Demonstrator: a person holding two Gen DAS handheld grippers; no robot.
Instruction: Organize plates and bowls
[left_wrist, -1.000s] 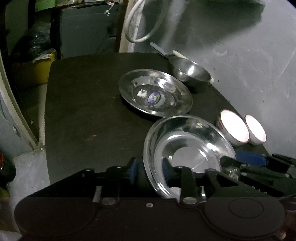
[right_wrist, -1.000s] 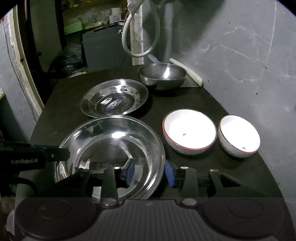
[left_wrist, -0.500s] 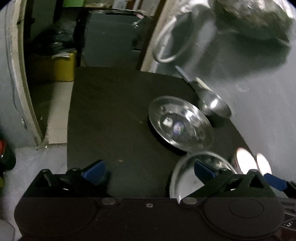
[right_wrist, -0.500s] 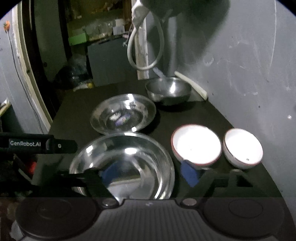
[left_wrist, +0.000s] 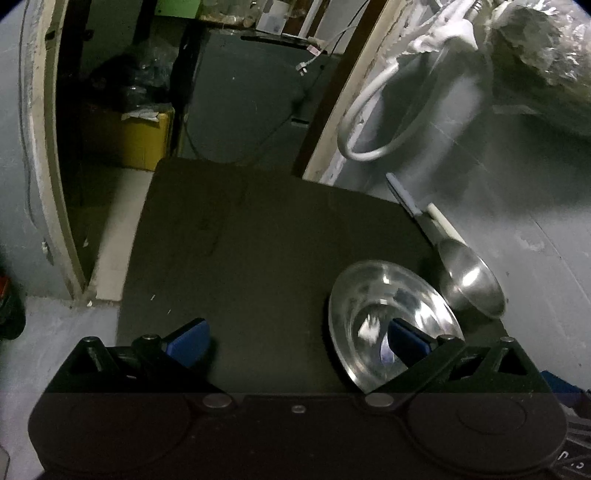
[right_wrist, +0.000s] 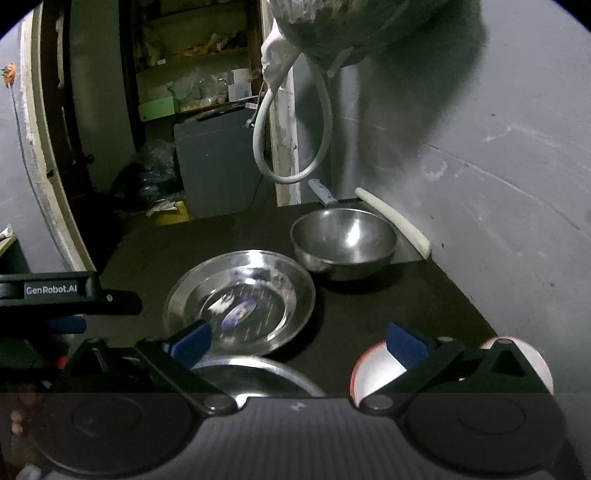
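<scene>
Steel plate (right_wrist: 240, 299) is sitting mid-frame beside the steel bowl (right_wrist: 343, 240), large steel dish (right_wrist: 258, 373) lying released at bottom; left gripper (left_wrist: 295, 339) and right gripper (right_wrist: 299, 341) are gaping empty, likely for regrasping.

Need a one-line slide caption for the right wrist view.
Open right gripper over the black table, facing a steel plate and steel bowl.

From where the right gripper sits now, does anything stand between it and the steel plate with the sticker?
Nothing visible does. The right gripper is open and empty, and the steel plate lies just ahead of its fingers on the black table. The steel bowl sits beyond the plate; the white bowls lie off to the right.
</scene>
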